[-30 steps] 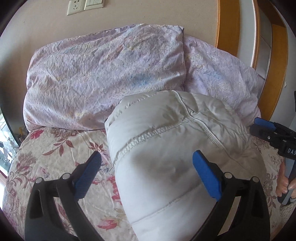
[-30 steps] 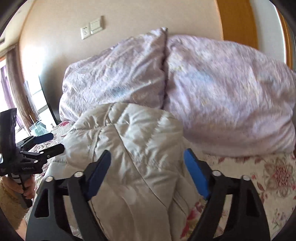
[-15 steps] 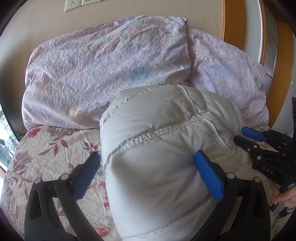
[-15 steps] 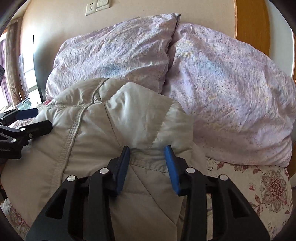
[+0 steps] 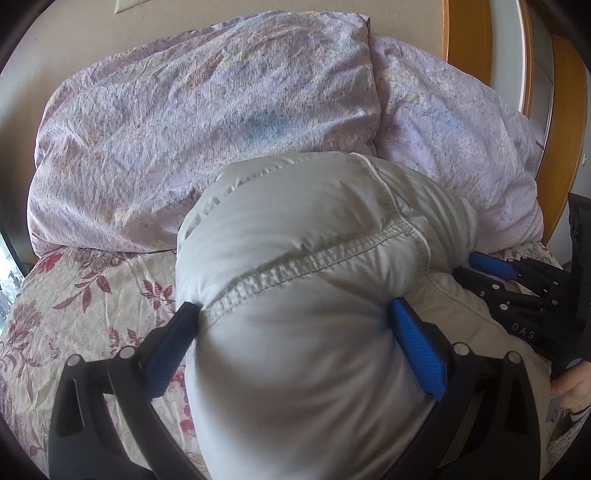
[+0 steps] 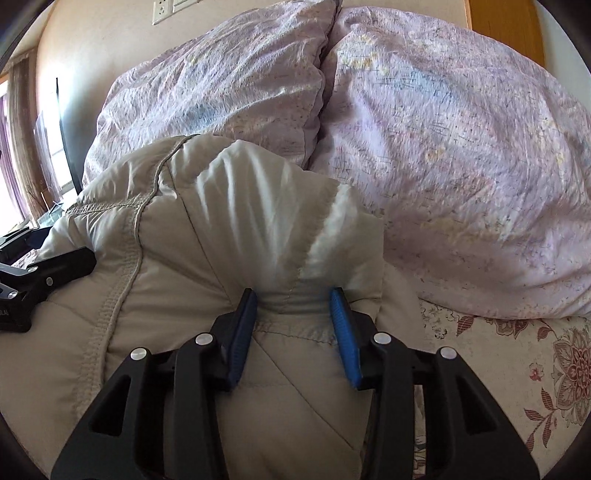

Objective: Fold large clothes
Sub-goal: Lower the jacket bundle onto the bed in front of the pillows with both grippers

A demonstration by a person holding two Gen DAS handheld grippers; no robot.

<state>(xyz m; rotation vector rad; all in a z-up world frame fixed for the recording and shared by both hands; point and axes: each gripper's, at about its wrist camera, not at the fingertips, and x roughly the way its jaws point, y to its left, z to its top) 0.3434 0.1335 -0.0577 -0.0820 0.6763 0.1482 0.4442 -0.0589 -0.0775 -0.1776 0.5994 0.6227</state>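
A puffy pale grey quilted jacket [image 5: 306, 258] lies bunched on the floral bed sheet [image 5: 74, 295], up against two lilac pillows. My left gripper [image 5: 295, 321] is closed around a thick bulge of the jacket, its blue pads pressing into both sides. My right gripper [image 6: 293, 306] is shut on a fold of the same jacket [image 6: 258, 221]. The right gripper also shows in the left wrist view [image 5: 495, 269] at the jacket's right side. The left gripper shows at the left edge of the right wrist view [image 6: 44, 273].
Two large lilac pillows [image 5: 207, 122] [image 6: 461, 166] lean on the beige wall at the bed's head. A wooden frame [image 5: 565, 122] stands at the right. A wall socket [image 6: 162, 9] is above the pillows. Floral sheet [image 6: 517, 362] lies right of the jacket.
Both grippers moved forward into the jacket and closed on it. The right one closed first. The left one squeezed in over the last half second.
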